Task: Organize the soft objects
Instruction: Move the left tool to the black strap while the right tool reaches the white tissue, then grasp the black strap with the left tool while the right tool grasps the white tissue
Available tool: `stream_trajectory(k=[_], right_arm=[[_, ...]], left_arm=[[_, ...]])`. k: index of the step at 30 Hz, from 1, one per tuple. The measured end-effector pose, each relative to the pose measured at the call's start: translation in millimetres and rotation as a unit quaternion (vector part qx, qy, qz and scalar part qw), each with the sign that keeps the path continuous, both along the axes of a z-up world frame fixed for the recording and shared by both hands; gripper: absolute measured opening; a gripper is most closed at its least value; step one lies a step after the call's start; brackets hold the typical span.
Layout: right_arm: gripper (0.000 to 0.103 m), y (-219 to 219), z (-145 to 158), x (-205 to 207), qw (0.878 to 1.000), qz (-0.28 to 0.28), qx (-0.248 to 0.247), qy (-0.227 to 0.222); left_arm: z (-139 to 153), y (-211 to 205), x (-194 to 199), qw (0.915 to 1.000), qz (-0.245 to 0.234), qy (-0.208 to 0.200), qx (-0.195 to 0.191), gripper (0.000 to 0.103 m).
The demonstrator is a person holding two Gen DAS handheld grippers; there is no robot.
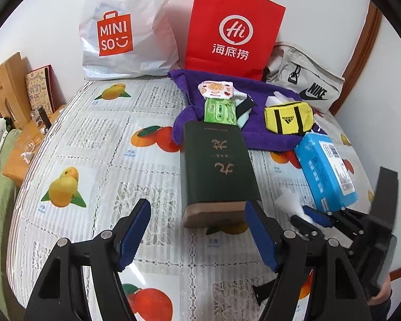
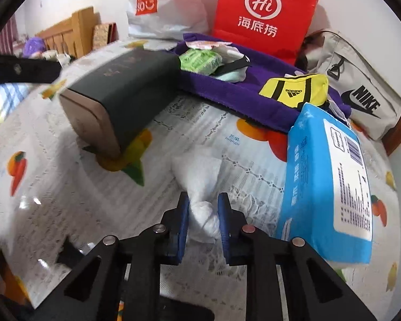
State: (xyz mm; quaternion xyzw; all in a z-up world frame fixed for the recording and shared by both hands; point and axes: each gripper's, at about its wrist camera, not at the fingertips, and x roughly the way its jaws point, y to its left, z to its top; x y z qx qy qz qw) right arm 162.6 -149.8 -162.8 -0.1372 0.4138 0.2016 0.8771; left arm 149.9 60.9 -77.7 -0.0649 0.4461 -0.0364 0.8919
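My right gripper (image 2: 202, 203) is shut on a white tissue (image 2: 200, 184) that lies bunched on the table just left of a blue tissue pack (image 2: 326, 184). In the left wrist view the right gripper (image 1: 311, 218) pinches the tissue (image 1: 288, 200) beside the blue pack (image 1: 326, 171). My left gripper (image 1: 197, 214) is open and empty, its fingers near the end of a dark green box (image 1: 216, 168). A purple towel (image 1: 254, 133) behind holds a green wipes pack (image 1: 220, 111), a snack packet (image 1: 215, 88) and a yellow Adidas pouch (image 1: 287, 117).
A white Miniso bag (image 1: 125, 29), a red paper bag (image 1: 234, 29) and a grey Nike bag (image 1: 307, 83) stand against the wall. The table has a fruit-print cloth (image 1: 93, 160). A wooden shelf (image 1: 21, 139) with small items lies left.
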Motion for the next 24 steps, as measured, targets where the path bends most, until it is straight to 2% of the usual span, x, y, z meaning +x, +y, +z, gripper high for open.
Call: stream_trajectory(k=[2, 9, 15, 18, 22, 24], right_arm=[[0.021, -8, 4, -7, 1.0, -0.004, 0.025, 0.006], [0.021, -35, 15, -38, 0.998, -0.026, 0.058, -0.001], [0.021, -68, 23, -61, 0.995, -0.048, 0.081, -0.011], [0.021, -86, 23, -68, 0.994, -0.066, 0.084, -0.014], [0.021, -110, 16, -68, 0.991, -0.096, 0.095, -0.002], [0.021, -121, 13, -69, 0.988, -0.111, 0.103, 0.003]], left_arm=[[-1, -4, -5, 1.0, -0.006, -0.001, 0.002, 0.071], [-17, -25, -27, 0.9995, -0.031, 0.007, 0.003, 0.071], [-40, -56, -42, 0.9963, -0.082, 0.026, 0.005, 0.071], [-54, -78, -47, 0.9903, -0.133, 0.038, 0.012, 0.071], [-70, -102, -53, 0.9812, -0.182, 0.047, 0.044, 0.071], [-72, -109, -56, 0.9765, -0.204, 0.036, 0.06, 0.071]])
